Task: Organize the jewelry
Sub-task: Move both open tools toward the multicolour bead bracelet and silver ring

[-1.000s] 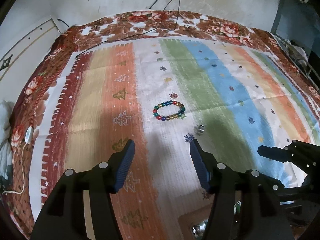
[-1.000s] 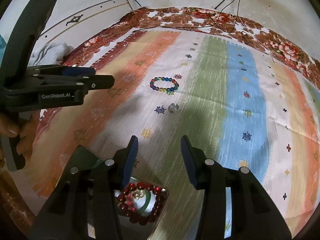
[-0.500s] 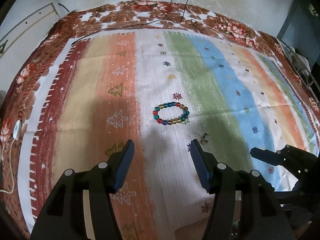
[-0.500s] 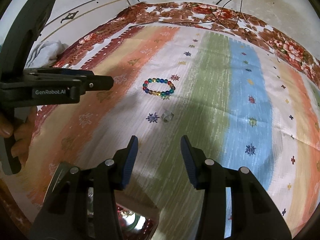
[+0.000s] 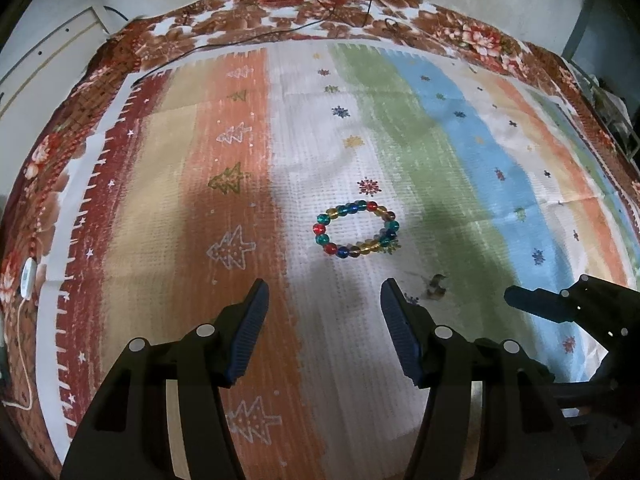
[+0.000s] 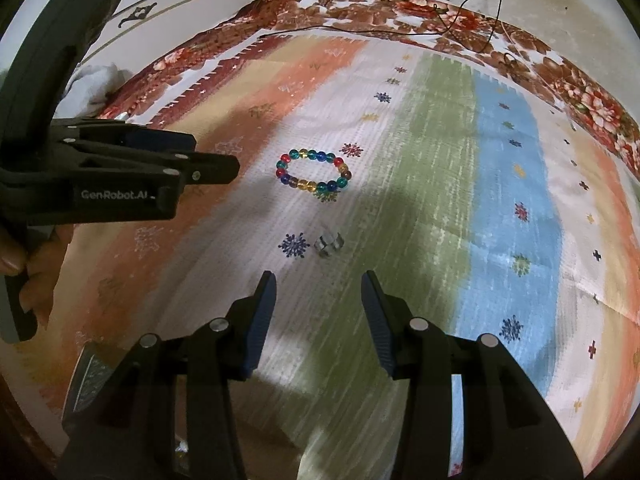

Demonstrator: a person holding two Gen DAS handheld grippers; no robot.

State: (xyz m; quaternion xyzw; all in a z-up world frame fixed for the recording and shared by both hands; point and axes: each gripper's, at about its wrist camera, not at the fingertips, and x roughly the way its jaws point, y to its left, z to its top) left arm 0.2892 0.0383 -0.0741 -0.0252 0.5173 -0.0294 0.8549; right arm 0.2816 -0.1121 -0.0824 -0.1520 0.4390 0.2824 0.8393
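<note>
**Two open grippers near a bracelet and a small ring**

Left wrist view: The left hand-held gripper (image 5: 324, 300) is open wide and holds nothing. The bead bracelet (image 5: 356, 229) lies flat on the striped cloth (image 5: 460, 152), just ahead of the fingers. Its loop is a bit squashed, and the long way runs side to side in this view. A small ring (image 5: 436, 285) lies near the right finger, but it is blurry here. The bracelet could roll or slide away if only one finger bumps the beads. The fingers could also pinch the cloth and drag it.

Right wrist view: The right hand-held gripper (image 6: 318, 294) is open partway and empty. The ring (image 6: 329, 245) sits just ahead of it, near a blue snowflake print. I cannot tell which way the ring points. The bracelet (image 6: 313, 171) lies farther off, long way side to side. The ring is tiny, so it could slip out or get pushed under a fold. The two grippers are close and could bump.
</note>
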